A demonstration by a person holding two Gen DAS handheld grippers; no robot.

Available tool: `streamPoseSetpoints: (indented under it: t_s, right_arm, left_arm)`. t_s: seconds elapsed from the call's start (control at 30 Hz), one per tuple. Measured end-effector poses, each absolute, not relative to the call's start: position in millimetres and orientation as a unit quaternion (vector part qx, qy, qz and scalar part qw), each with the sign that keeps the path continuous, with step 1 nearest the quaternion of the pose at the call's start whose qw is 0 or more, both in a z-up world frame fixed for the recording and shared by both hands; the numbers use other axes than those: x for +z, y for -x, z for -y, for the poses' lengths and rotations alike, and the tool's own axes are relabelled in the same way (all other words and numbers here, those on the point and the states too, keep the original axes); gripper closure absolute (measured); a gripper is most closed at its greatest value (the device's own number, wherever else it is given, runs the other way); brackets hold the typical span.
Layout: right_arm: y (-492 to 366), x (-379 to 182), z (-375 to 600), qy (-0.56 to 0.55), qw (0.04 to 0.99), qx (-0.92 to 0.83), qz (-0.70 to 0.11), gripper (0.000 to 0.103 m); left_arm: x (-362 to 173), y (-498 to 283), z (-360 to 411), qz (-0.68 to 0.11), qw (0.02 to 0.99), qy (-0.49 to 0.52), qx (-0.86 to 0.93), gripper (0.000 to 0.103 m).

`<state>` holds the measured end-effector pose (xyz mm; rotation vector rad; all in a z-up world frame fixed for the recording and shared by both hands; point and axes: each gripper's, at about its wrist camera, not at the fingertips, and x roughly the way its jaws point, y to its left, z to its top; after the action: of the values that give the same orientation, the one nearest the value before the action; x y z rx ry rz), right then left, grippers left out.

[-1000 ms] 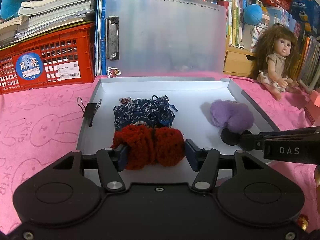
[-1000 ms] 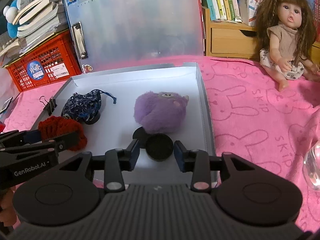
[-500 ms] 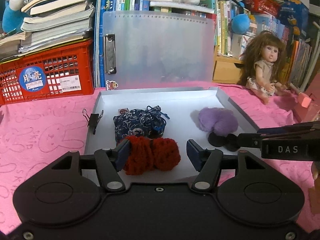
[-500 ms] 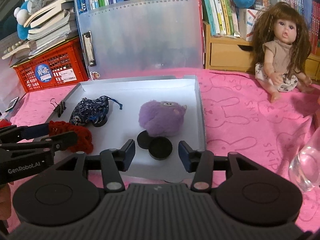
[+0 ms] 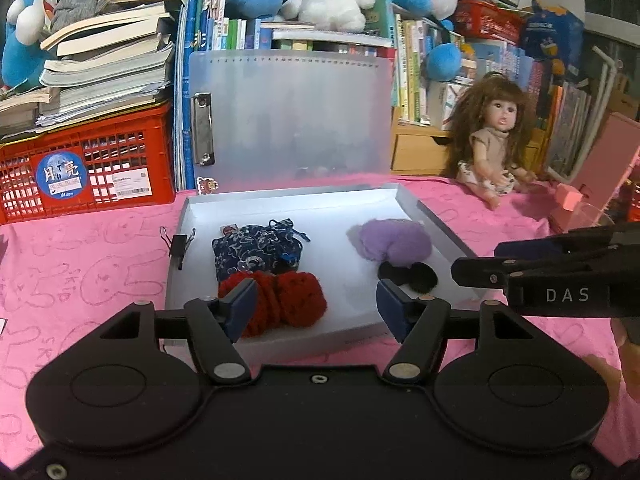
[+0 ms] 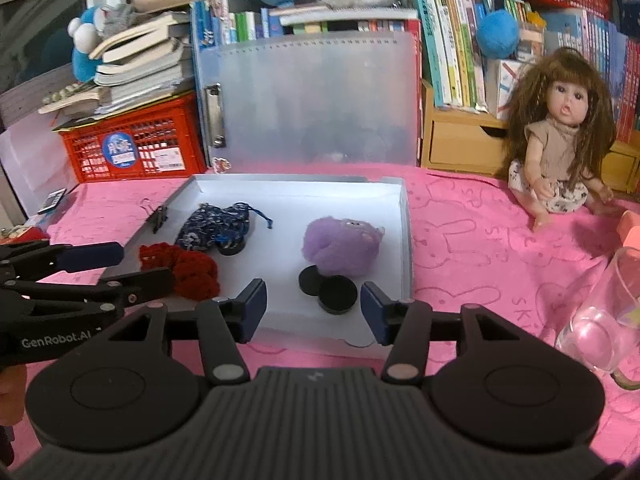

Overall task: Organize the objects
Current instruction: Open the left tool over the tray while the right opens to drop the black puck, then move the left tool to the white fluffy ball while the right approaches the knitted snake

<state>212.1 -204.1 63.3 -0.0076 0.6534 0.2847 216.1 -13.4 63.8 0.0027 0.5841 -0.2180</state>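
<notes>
A shallow grey box lies open on the pink cloth with its clear lid upright behind. Inside lie a red knitted piece, a dark blue patterned pouch, a purple plush and two black round discs. My left gripper hovers just in front of the red knit, jaws opening, nothing between them. My right gripper is near the discs, jaws opening and empty.
A red crate with stacked books stands at the back left, a doll sits at the right, and a glass stands at the near right. A binder clip grips the box's left rim. Bookshelves and plush toys line the back.
Both grippers have let go and pulled back and up from the box; the red knit and the black discs now lie free in it, and both jaws stand wider.
</notes>
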Motion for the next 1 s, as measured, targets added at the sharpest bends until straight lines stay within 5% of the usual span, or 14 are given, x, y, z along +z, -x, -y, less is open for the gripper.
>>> streamPoseSetpoints:
  t_s: [1.0]
  right_arm:
    - [-128.2, 48.4, 226.0, 0.008, 0.938, 0.169, -0.302, 0.031]
  left_arm:
    - [52.6, -109.8, -1.3, -0.283, 0.946, 0.0, -0.16, 0.032]
